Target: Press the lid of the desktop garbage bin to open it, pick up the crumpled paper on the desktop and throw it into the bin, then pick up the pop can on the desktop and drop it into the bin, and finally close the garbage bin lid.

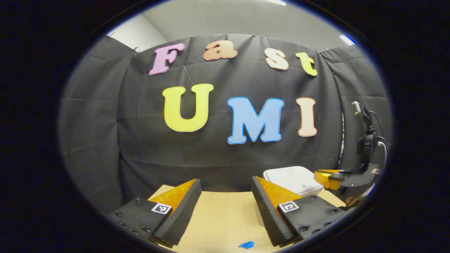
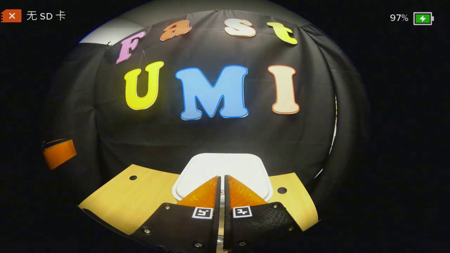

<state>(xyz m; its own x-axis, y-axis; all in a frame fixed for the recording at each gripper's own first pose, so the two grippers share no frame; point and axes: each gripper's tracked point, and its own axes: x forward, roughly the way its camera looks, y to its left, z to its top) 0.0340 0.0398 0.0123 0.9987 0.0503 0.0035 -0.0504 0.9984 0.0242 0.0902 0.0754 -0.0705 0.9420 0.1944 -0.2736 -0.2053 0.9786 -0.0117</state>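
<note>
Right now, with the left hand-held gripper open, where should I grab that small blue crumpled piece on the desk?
Pinch the blue crumpled piece across its middle, coming down from above. It lies low on the wooden desk, a lump with no handle, and the left hand-held gripper stands open wider than it.

Claw (image 1: 225, 207) bears square markers, screws

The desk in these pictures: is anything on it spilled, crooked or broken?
Nothing stands out. The white bin sits squarely on the wooden desk with its lid down. The one stray thing is a small blue scrap near the desk's front edge; too small to identify.
</note>
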